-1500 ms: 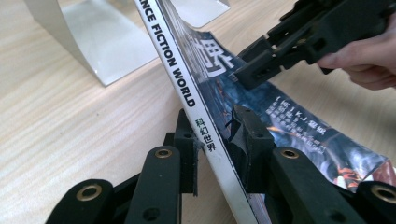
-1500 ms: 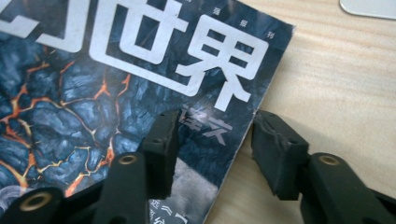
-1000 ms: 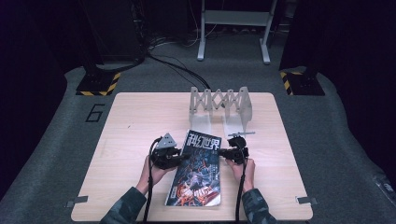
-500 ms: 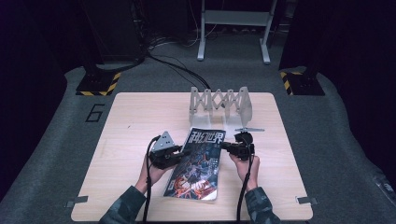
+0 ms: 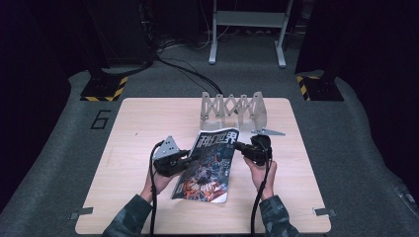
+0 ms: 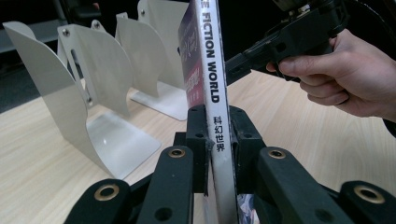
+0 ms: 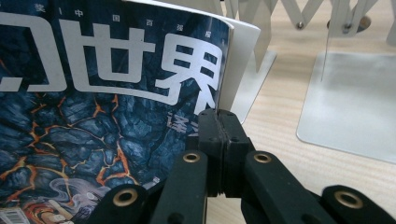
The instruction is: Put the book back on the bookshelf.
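Table: light wood-grain top, rectangular, rounded corners, standing on grey carpeted floor. Metal brackets at both near corners of table edge.

Directly on table: white metal expanding book rack, at far edge, right of centre; upright dividers linked by scissor lattice, flat base plates resting on wood.

Magazine: near centre, near edge low toward table, far edge raised; contact with table cannot be confirmed.

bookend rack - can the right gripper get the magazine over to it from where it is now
Probably yes. The right gripper and left gripper are both shut on the magazine, its top edge raised, and the rack stands just beyond with bare table between.
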`<action>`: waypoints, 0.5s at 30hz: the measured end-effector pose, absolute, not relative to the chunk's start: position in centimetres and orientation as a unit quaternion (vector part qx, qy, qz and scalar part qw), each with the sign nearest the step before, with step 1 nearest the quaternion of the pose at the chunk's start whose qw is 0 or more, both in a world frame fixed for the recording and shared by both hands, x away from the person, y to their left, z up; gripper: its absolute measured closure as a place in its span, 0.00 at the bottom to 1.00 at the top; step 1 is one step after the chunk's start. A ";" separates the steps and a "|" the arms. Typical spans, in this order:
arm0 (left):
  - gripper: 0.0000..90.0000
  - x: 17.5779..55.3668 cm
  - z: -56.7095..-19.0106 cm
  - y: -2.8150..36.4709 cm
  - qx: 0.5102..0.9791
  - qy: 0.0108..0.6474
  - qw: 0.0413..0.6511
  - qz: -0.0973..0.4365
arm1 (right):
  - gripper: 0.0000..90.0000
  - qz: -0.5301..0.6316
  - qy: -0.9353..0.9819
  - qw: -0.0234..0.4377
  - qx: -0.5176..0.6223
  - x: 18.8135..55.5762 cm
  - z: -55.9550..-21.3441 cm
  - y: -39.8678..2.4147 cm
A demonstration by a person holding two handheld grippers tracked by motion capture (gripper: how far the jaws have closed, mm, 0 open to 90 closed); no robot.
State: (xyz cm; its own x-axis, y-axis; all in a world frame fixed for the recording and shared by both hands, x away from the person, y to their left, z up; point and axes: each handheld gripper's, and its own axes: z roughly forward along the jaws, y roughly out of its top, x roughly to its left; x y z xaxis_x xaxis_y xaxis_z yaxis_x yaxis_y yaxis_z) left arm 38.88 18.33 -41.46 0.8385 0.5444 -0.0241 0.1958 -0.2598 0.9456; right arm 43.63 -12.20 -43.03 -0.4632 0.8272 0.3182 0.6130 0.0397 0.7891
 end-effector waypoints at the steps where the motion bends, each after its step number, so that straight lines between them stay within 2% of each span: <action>1: 0.90 39.0 -41.4 18.4 0.778 0.233 0.561 0.161 | 1.00 0.476 0.711 0.115 0.505 43.6 -42.9 -12.2; 4: 0.91 38.8 -41.2 18.3 0.764 0.221 0.579 0.178 | 1.00 0.480 0.706 0.128 0.504 43.6 -42.1 -12.3; 10: 0.91 38.5 -41.2 18.8 0.752 0.205 0.600 0.180 | 1.00 0.482 0.710 0.196 0.474 42.5 -38.9 -11.9; 15: 0.91 38.6 -41.7 19.5 0.755 0.211 0.596 0.171 | 1.00 0.482 0.717 0.205 0.460 42.2 -38.5 -11.2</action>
